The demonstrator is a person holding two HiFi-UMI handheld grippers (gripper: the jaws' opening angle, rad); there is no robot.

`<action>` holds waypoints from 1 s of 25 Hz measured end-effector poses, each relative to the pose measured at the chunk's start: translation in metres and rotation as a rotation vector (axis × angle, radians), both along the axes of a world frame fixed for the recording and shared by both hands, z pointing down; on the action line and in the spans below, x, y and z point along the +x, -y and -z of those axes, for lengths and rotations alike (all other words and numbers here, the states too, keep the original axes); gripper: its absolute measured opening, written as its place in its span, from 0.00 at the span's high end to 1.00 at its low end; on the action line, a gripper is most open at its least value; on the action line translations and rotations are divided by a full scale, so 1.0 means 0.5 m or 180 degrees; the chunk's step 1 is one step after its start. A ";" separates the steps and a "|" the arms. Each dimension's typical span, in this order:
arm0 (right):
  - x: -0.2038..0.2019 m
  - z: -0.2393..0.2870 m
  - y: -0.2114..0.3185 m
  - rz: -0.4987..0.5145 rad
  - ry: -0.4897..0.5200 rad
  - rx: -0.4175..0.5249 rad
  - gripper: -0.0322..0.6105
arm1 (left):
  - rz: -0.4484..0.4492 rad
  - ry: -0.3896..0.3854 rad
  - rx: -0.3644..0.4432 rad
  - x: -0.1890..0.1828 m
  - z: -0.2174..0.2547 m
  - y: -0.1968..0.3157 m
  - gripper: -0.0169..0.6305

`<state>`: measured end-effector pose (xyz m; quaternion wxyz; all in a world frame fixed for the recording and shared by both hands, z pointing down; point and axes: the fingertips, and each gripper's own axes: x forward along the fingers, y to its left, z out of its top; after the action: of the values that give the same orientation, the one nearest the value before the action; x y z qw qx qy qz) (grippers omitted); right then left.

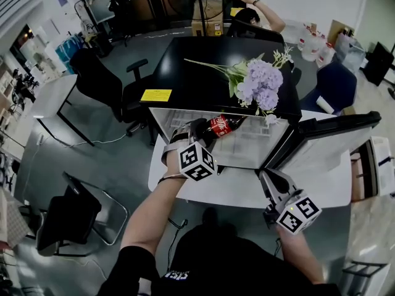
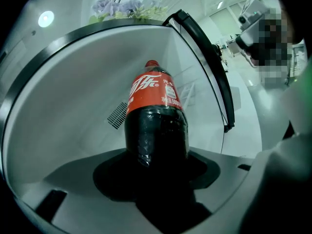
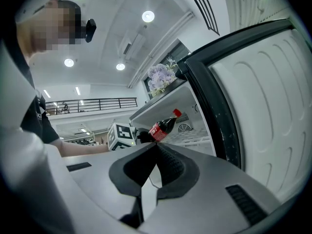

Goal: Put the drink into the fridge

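Fridge (image 1: 203, 66) is sitting open on the white counter (image 1: 210, 193), and its door (image 1: 327, 137) is hanging wide off its right side. Left tongs (image 1: 207, 131) are gripping the cola bottle (image 1: 223, 125) by its base. They are holding it tilted in the fridge's opening, cap pointing toward the door side. Right tongs (image 1: 270, 179) are hovering just in front of the fridge, at the door's near corner. Purple flowers (image 1: 259, 82) and a yellow note (image 1: 155, 95) are lying on the fridge's black top. A person (image 1: 256, 17) is sitting behind the fridge. A black office chair (image 1: 102, 82) is standing to the fridge's left.
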<state>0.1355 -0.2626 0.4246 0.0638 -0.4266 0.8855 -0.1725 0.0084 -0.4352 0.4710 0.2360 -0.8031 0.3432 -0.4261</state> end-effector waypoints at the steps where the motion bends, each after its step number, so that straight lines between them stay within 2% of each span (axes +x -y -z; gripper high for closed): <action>1: 0.001 0.000 0.002 -0.0005 0.0003 -0.0001 0.93 | -0.0021 0.0045 -0.0008 0.001 0.001 0.006 0.55; 7: 0.000 0.000 0.015 -0.0023 0.0018 -0.0008 0.93 | -0.0176 0.0359 -0.0013 0.007 -0.012 0.029 0.55; 17: -0.010 0.001 0.031 -0.0018 0.0009 -0.0028 0.93 | -0.0437 0.0573 -0.0034 0.029 0.003 0.046 0.51; 25: -0.029 -0.007 0.032 0.0049 -0.0026 -0.0061 0.93 | -0.0443 0.0426 -0.0013 0.008 0.016 0.041 0.51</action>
<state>0.1208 -0.2788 0.4280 0.0547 -0.4210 0.8874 -0.1798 0.0122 -0.4556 0.4630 0.2858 -0.7952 0.2692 -0.4621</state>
